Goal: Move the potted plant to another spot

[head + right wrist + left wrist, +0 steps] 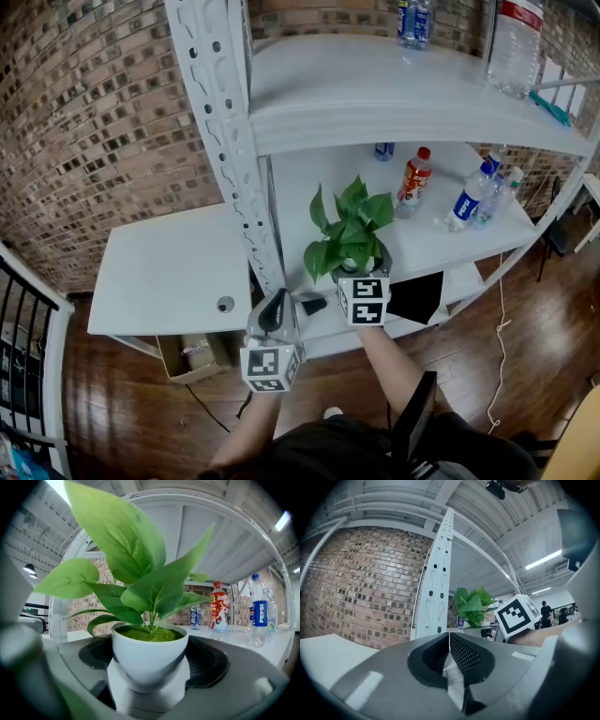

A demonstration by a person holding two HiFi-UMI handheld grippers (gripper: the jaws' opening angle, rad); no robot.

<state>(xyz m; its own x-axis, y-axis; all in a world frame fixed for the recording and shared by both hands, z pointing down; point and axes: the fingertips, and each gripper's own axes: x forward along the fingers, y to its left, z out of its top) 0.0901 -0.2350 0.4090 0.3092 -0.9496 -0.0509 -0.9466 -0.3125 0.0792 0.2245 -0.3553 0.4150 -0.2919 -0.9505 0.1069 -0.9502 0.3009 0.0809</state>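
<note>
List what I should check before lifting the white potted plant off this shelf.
1. The white round pot of green-leaved plant sits between the right gripper jaws, pads on both sides: ok.
2. Grip firm enough: cannot tell.
3. Pot upright: ok.
4. Pot off the white shelf: not ok, it rests there.
5. The left gripper is clear: ok, shut, empty, near the white perforated post.
6. The red-labelled plastic bottle and blue-labelled plastic bottle stand apart from plant: ok.

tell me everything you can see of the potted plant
The potted plant has broad green leaves on thin stems, rising from mossy green filling in a round white pot. It stands upright near the front of the white shelf, between the jaws of the right gripper, whose pads look to touch its sides.
</note>
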